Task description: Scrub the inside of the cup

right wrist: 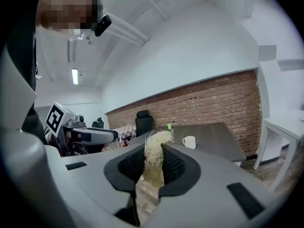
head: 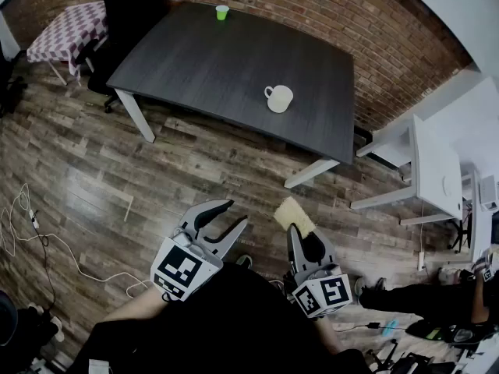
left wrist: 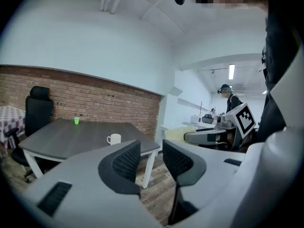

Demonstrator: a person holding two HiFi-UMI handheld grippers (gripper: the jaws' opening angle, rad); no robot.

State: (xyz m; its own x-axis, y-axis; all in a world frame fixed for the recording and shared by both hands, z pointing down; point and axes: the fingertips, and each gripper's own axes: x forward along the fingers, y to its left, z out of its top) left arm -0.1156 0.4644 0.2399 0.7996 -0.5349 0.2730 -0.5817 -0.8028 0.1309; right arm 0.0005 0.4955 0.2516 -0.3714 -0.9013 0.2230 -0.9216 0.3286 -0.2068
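Cup [head: 279,98]: upright, far right of counter [head: 195,61], untouched. Left gripper [head: 234,213]: near, fingers [left wrist: 124,161] spread, empty. Right gripper [head: 302,236]: near, pinching fibrous scrubber [right wrist: 153,158]. Scrubbing judged not yet started; approach and all scrubbing left.

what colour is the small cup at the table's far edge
The small plastic cup is bright green, clearest in the head view.

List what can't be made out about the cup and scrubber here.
Cup inside: too small in the head view; both gripper views see only its side wall.
Scrubber lower end: covered by the right gripper's jaws in its own view and the head view.
Green cup contents: too small everywhere.
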